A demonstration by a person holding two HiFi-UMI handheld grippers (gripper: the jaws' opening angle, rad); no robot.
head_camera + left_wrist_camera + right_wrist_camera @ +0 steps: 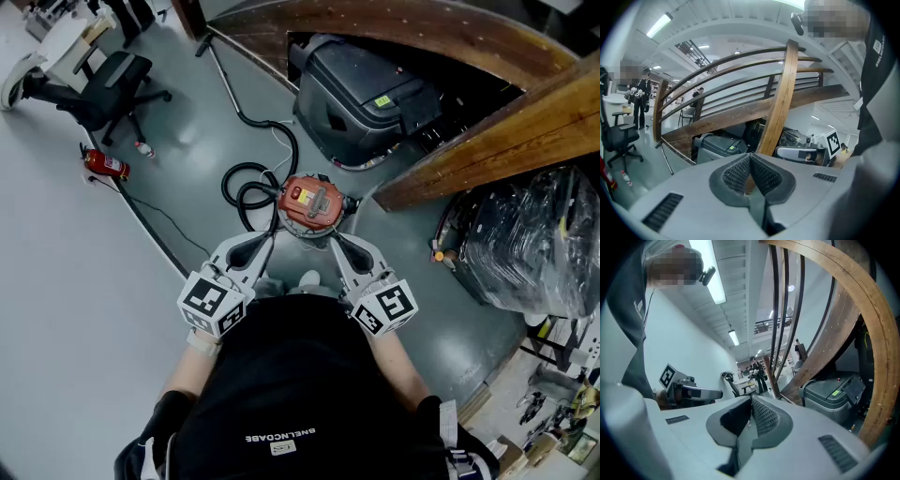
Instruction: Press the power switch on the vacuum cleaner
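Observation:
The vacuum cleaner (pixel 312 203) is a round canister with a red-orange top that stands on the grey floor just ahead of me. Its black hose (pixel 248 185) coils to its left. My left gripper (pixel 268 240) points at the canister's near left side and my right gripper (pixel 339 242) at its near right side, both a little short of it. Each is shut with nothing held. In the left gripper view the left gripper (pixel 750 157) has its pads together, and the right gripper (pixel 751 400) looks the same in its own view. Neither gripper view shows the vacuum.
A large dark grey machine (pixel 361 98) sits behind the vacuum under a curved wooden stair beam (pixel 487 141). A plastic-wrapped bundle (pixel 534 244) lies to the right. At far left are an office chair (pixel 108 89) and a red fire extinguisher (pixel 105 165). People (pixel 642 93) stand far off.

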